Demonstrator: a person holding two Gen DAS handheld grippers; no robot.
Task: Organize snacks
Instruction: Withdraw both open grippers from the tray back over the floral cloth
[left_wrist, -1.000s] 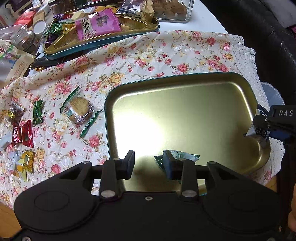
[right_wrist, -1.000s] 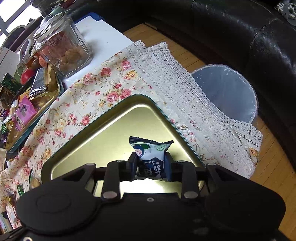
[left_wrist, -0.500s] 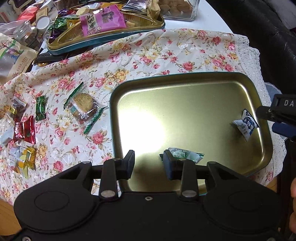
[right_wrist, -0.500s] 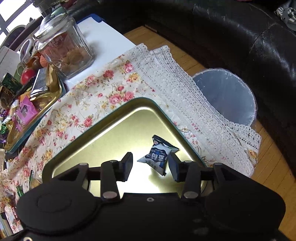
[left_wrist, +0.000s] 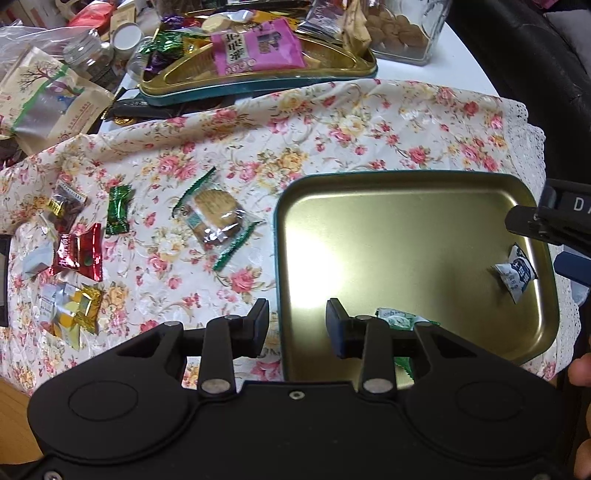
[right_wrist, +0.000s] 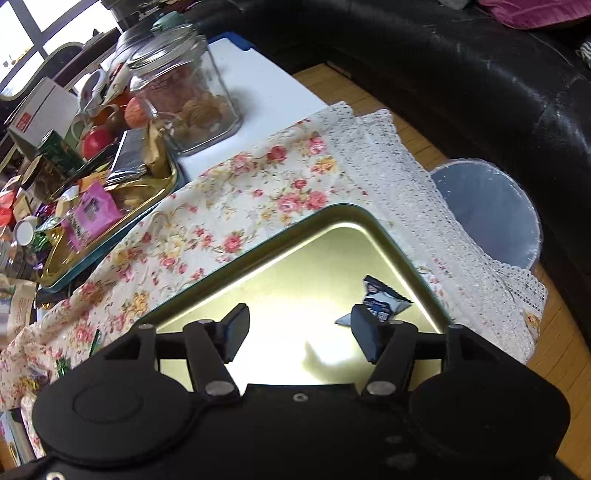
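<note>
Six wrapped snacks (left_wrist: 77, 253) lie beside gold tray (left_wrist: 461, 192).

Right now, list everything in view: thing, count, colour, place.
gold tray: 1, teal-rimmed, on floral tablecloth.
blue-white candy: 1, in gold tray, right side.
green-white candy: 1, in gold tray, near edge.
wrapped biscuit: 1, clear with green ends, on cloth.
green candy: 1, on cloth.
red candy: 1, on cloth.
snack-filled tray: 1, gold, far side.
pink packet: 1, in snack-filled tray.
glass jar: 1, clear, on white table.
bin: 1, grey, on floor.
left gripper: open.
right gripper: open.
</note>
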